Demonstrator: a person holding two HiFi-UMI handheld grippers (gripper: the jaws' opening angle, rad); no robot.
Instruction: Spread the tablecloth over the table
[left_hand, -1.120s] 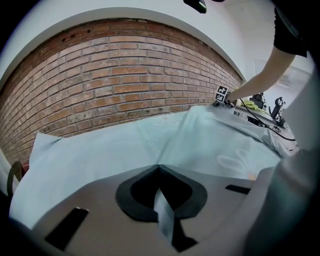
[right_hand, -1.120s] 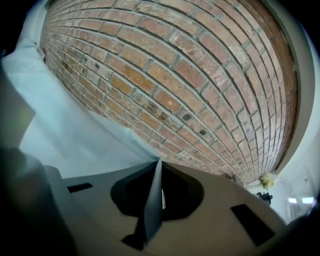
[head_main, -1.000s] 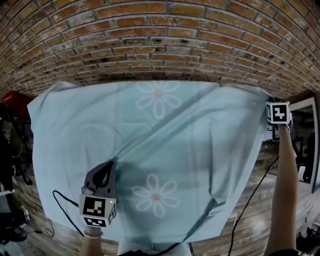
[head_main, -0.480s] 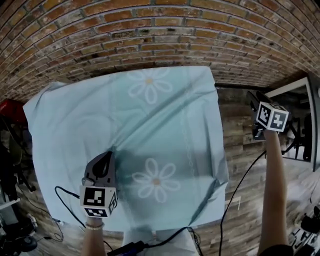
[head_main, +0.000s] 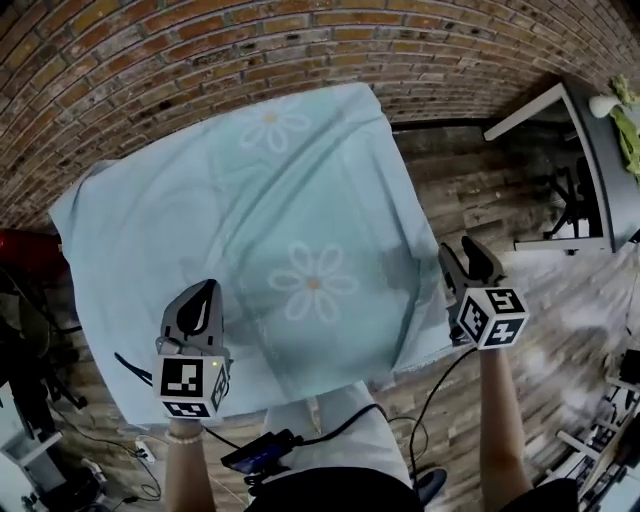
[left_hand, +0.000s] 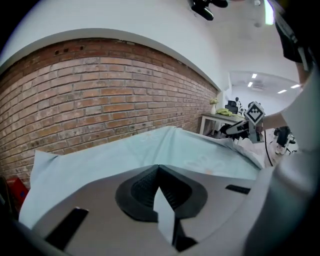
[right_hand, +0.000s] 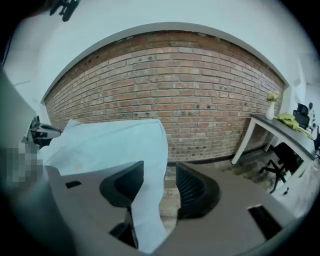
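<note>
The right gripper (right_hand: 160, 186) stands with its jaws well apart; they have just been opening. A strip of the tablecloth (head_main: 270, 190) hangs down through the gap. It lies against the inner face of the jaw on the cloth side and is clear of the other jaw, so nothing is pinched here. From this claw the cloth's side edge runs straight ahead towards the brick wall (head_main: 200, 40). The whole sheet spreads ahead and across towards the other hand, and bare wooden floor (head_main: 470, 180) lies on the claw's outer side.

The left gripper (left_hand: 159, 169) is closed tight, with a fold of the pale blue fabric nipped between its pads. The sheet fans out in front of it, towards the wall. Its grip sits on the near hem, so that hem runs crosswise from one claw to the other.

The cloth already drapes over the table, which is hidden beneath it. The near corner beside the right claw sags and looks untidy. I judge that the right hand is the nearer to that corner. It need only close where it is, since the edge is already between its jaws.
</note>
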